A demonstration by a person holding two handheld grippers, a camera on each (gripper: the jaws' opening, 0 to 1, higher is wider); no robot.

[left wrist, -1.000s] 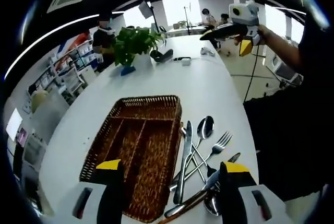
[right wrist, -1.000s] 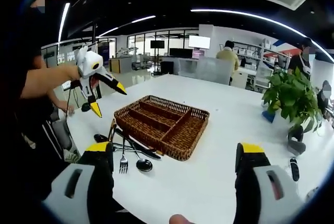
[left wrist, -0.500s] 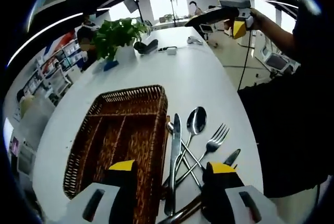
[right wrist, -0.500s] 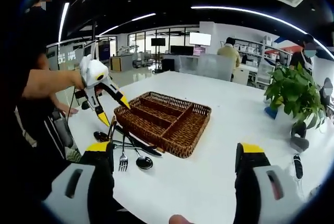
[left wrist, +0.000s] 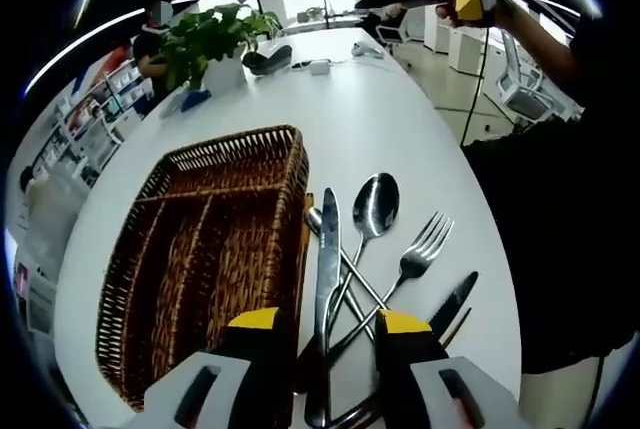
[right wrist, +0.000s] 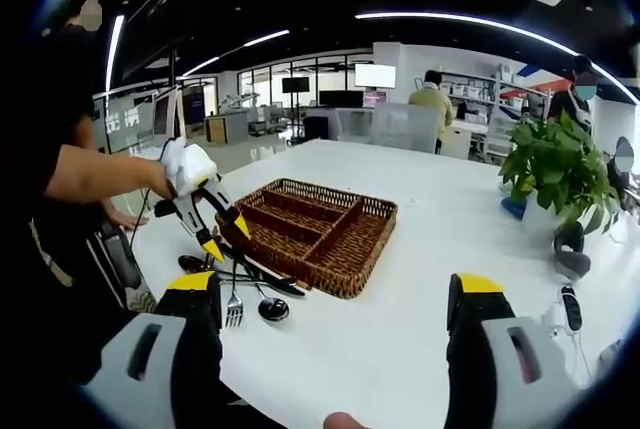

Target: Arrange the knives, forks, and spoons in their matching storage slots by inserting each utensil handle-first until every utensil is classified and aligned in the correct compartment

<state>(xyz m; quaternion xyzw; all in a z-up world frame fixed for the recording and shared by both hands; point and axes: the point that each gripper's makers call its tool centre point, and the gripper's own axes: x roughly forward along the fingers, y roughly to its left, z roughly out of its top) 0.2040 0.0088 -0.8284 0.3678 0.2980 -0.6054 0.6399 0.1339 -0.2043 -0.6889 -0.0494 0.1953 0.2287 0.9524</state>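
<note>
A brown wicker tray (left wrist: 225, 139) with long slots lies on the white table (left wrist: 400, 119). To its right is a loose pile of steel cutlery: a knife (left wrist: 327, 269), a spoon (left wrist: 376, 204), a fork (left wrist: 420, 249) and a dark-tipped knife (left wrist: 452, 301). My left gripper (left wrist: 328, 323) hangs open just over the pile, its yellow tips on either side of the knife's lower part. From the right gripper view, the left gripper (right wrist: 226, 236) hovers over the cutlery (right wrist: 250, 294) beside the tray (right wrist: 375, 249). My right gripper (right wrist: 335, 289) stands wide open and holds nothing, back from the tray.
A potted plant (left wrist: 205, 34) and small dark items (left wrist: 270, 57) stand at the table's far end. The plant (right wrist: 555, 164) and a black device (right wrist: 567, 301) are on the right in the right gripper view. A person's dark clothing borders the table edge (left wrist: 560, 249).
My left gripper has come down and closer to the cutlery pile, and its jaws stand narrower around the knife. The right gripper has stayed almost where it was, still wide open.
</note>
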